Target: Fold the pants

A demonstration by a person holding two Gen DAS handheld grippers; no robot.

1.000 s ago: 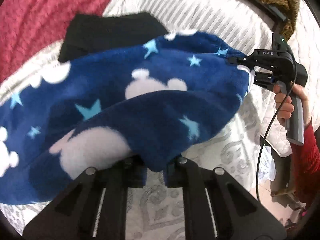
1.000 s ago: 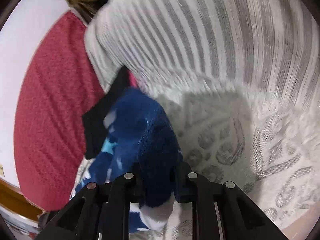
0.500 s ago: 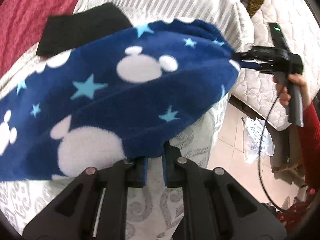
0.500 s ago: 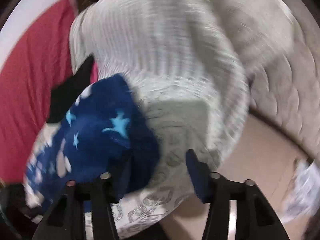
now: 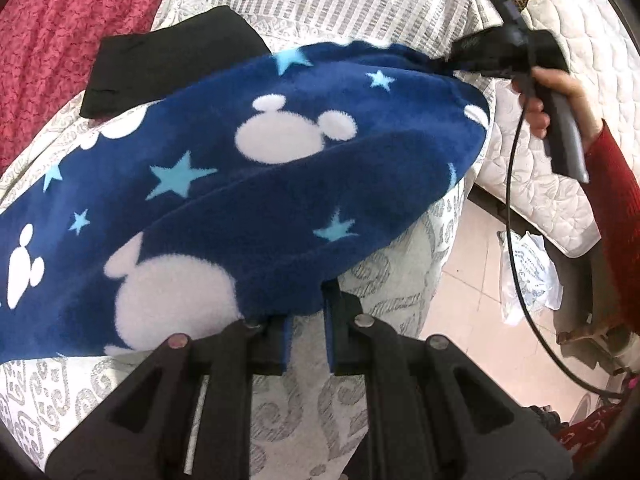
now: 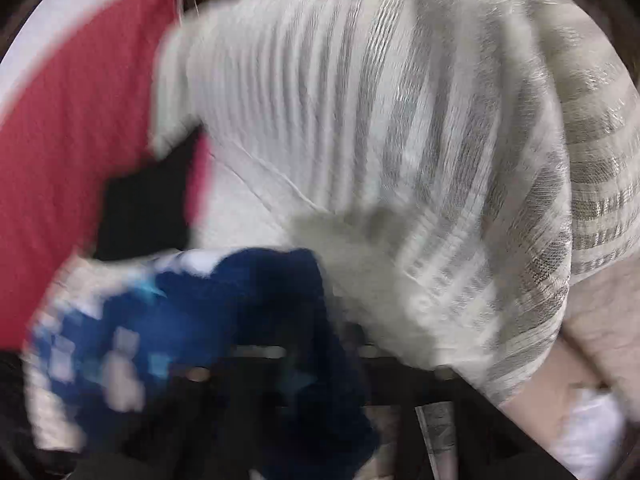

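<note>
Navy fleece pants (image 5: 280, 184) printed with stars and mouse heads stretch over a patterned bedspread (image 5: 328, 412), their left end cut off. The right wrist view is motion-blurred. The left gripper (image 5: 306, 320) pinches the near hem, nearly closed. The right gripper (image 5: 448, 65), its jaws just closing, clamps the far edge.

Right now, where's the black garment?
In the left wrist view the black garment lies upper left on the grey-patterned bedspread, beside the red blanket, its near edge tucked under the blue pants.
</note>
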